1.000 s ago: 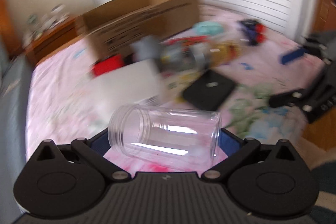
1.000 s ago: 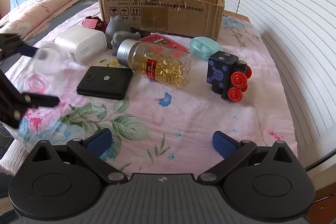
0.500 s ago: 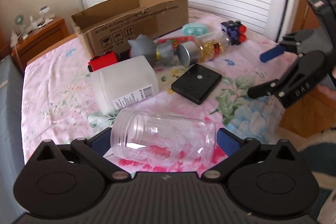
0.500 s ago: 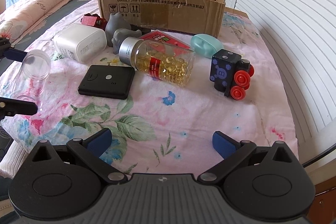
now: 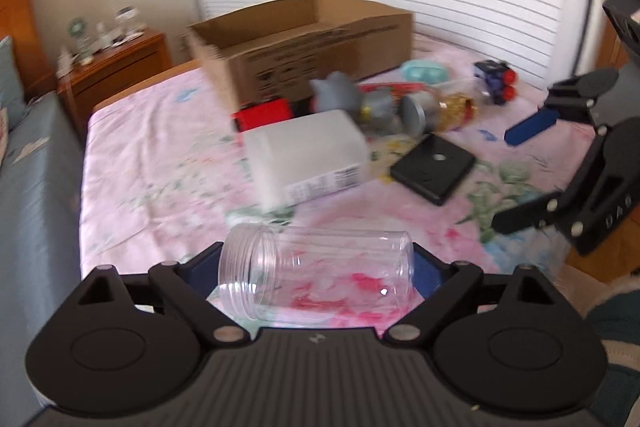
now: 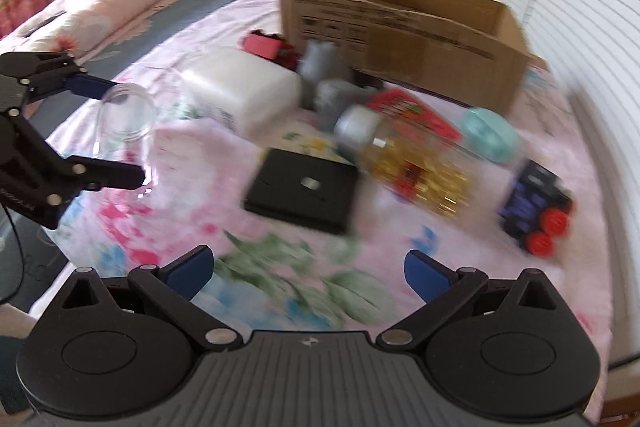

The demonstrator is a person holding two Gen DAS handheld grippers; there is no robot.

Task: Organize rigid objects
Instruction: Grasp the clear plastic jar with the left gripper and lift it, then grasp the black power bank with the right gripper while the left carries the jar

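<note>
The left gripper (image 5: 316,267) holds a clear plastic jar (image 5: 320,277) lying on its side between its 2 blue pads, open mouth to the left in the left wrist view. Its jaws have just been closing, and the pads now sit against the jar's 2 ends. The right gripper (image 6: 310,273) has its jaws wide apart with nothing between them, above the pink floral sheet (image 6: 280,267).

Just past the jar lies a white rectangular container (image 5: 308,155) with a barcode label; the print is too blurred to read. To its right rests a flat black case (image 5: 434,167) with a small round silver spot on top. Behind that, a clear bottle of golden capsules (image 6: 412,159) with a silver cap lies on its side, its red label unreadable. Beside it are a grey figure (image 5: 348,99), a red box (image 6: 416,115), a mint-green case (image 6: 490,133) and a dark blue toy train (image 6: 534,203) with red wheels. A red toy (image 5: 262,115) sits close to the open cardboard box (image 5: 320,43), whose side carries black printing and handling symbols, illegible in the blur.

Farthest back stands a wooden nightstand (image 5: 116,71).
</note>
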